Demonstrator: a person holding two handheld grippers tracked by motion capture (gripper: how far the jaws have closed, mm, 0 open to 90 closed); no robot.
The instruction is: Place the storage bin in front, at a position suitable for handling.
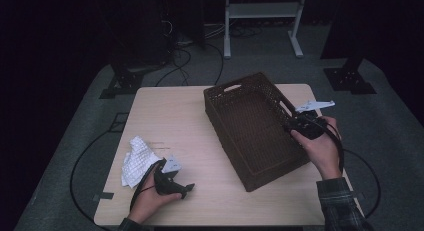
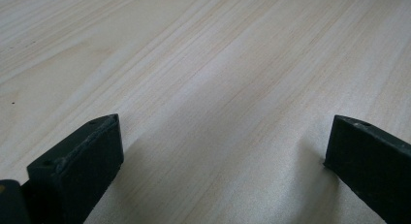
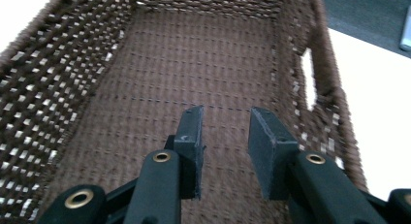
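R gripper over near-right rim of brown wicker basket, jaws part-open w/ nothing between, aimed into basket. L gripper low over bare table, jaws wide, empty; white checked cloth crumpled just beside it.

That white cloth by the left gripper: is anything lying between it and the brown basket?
Nothing visible: between the white cloth and the brown basket lies bare table. The left gripper sits beside the cloth.

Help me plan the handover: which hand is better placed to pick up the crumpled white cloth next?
Left. The left tool sits open on the table right beside the cloth, nothing between its jaws. The right tool is over at the basket, across the table.
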